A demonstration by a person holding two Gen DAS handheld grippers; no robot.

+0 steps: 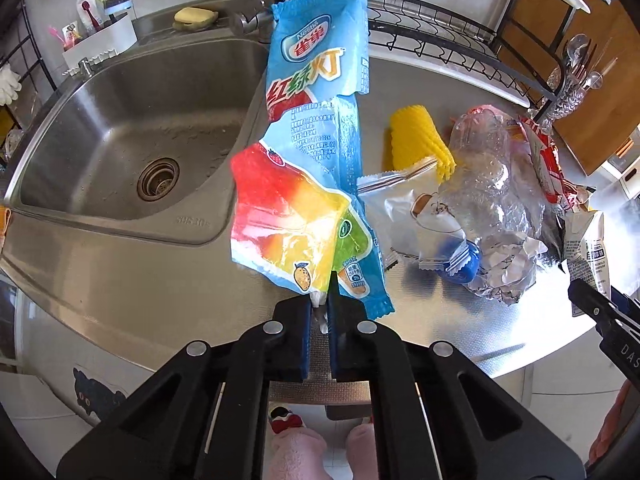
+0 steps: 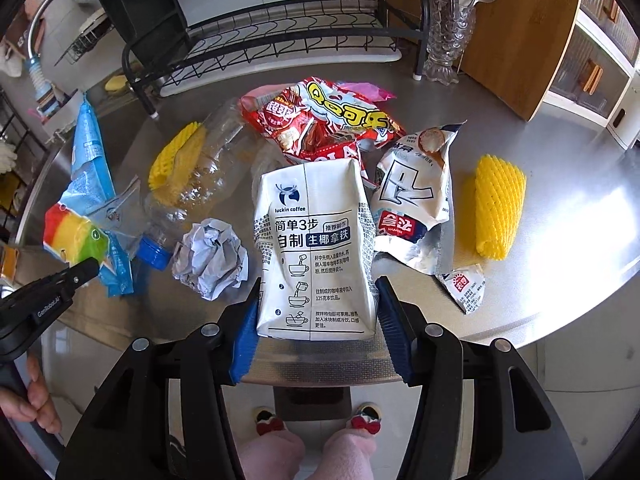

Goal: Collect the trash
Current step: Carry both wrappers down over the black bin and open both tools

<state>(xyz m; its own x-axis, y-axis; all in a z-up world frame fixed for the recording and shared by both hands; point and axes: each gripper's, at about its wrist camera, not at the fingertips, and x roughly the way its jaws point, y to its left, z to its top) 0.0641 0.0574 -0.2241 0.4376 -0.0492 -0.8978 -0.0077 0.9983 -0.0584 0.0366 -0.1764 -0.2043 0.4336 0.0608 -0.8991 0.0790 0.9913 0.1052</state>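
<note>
Left gripper (image 1: 320,308), jaws pressed together on the lower edge of an ice-lolly wrapper (image 1: 316,152), which stands up ahead of it, clear of the steel bench (image 1: 160,280). Sink (image 1: 132,140) beyond it to the left; crushed plastic bottle (image 1: 492,200) and yellow foam net (image 1: 420,140) to the right. Right gripper (image 2: 316,312), jaws part-way spread and clamped on the two sides of a white coffee carton (image 2: 316,248). Just left of it, a crumpled paper ball (image 2: 212,260); just right, a white snack bag (image 2: 416,196); ahead, a red snack bag (image 2: 320,124); farther ahead, a dish rack (image 2: 260,40).
</note>
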